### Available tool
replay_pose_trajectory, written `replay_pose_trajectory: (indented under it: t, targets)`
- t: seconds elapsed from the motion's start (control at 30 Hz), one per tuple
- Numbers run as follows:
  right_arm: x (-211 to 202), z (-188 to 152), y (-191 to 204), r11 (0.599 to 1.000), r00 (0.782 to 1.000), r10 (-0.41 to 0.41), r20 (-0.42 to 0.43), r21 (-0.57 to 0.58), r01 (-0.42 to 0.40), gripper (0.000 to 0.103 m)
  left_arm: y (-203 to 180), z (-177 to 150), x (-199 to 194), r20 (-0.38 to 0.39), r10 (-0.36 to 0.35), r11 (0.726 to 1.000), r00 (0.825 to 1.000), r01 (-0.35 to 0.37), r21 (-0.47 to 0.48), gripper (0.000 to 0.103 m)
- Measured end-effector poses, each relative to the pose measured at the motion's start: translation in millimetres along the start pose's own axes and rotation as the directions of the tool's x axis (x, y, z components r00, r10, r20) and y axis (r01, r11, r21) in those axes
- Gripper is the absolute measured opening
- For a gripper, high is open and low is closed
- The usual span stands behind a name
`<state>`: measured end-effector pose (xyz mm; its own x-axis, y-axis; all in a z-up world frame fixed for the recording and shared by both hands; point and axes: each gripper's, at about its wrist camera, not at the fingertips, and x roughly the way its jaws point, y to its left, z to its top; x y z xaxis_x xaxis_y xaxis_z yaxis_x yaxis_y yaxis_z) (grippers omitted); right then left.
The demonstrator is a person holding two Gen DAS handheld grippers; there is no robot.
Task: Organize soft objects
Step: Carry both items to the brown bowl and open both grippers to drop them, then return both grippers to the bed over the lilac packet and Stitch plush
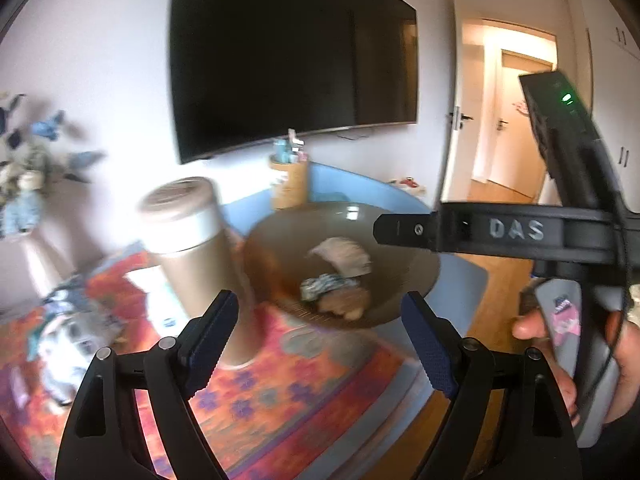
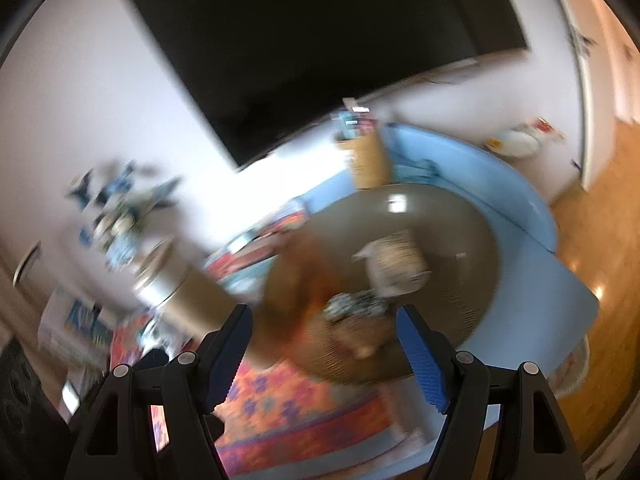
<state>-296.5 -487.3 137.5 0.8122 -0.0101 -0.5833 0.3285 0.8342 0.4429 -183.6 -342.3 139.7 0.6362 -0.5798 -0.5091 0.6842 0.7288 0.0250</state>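
Note:
A grey-brown bowl [image 1: 404, 272] stands on the table and holds a pale cloth [image 1: 340, 254], a blue-and-white patterned cloth [image 1: 326, 286] and a tan soft piece [image 1: 344, 306]. My left gripper [image 1: 320, 316] hovers in front of the bowl, open, with nothing between its pads. The right gripper [image 2: 322, 320] is open too and empty, just short of the same bowl [image 2: 460, 240], whose pale cloth [image 2: 396, 268] and patterned cloth [image 2: 352, 304] show blurred. A hand [image 1: 560, 360] holds the right tool's black frame [image 1: 516, 230] at the right of the left wrist view. A grey-white plush [image 1: 68, 340] lies at the left.
A tall beige canister [image 1: 188, 248] stands close left of the bowl on an orange flowered cloth [image 1: 280, 392]. Behind are a bamboo holder [image 1: 290, 184], a blue mat [image 1: 360, 188], a wall-mounted television [image 1: 288, 52] and a flower vase [image 1: 24, 168]. Wooden floor [image 1: 504, 280] and a doorway lie to the right.

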Motion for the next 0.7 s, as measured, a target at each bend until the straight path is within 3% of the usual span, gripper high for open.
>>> replay_pose_trajectory:
  t: [0.33,0.6,0.7]
  targets:
    - [15,-48,141,0.951,0.989,0.139,-0.049,-0.274,-0.147,0.080,89,-39,-53,-0.010,0.174,0.978,0.985,-0.174,-0.117,0.082]
    - [80,-87,220,0.903,0.969,0.168,-0.179,-0.367,-0.224,0.080,182,-85,-71,-0.072,0.242,0.927,0.968,-0.252,-0.278,0.082]
    - [107,-102,235,0.897,0.959,0.183,-0.214,-0.362,-0.253,0.080,217,-110,-70,-0.118,0.290,0.894,0.950,-0.313,-0.321,0.082]
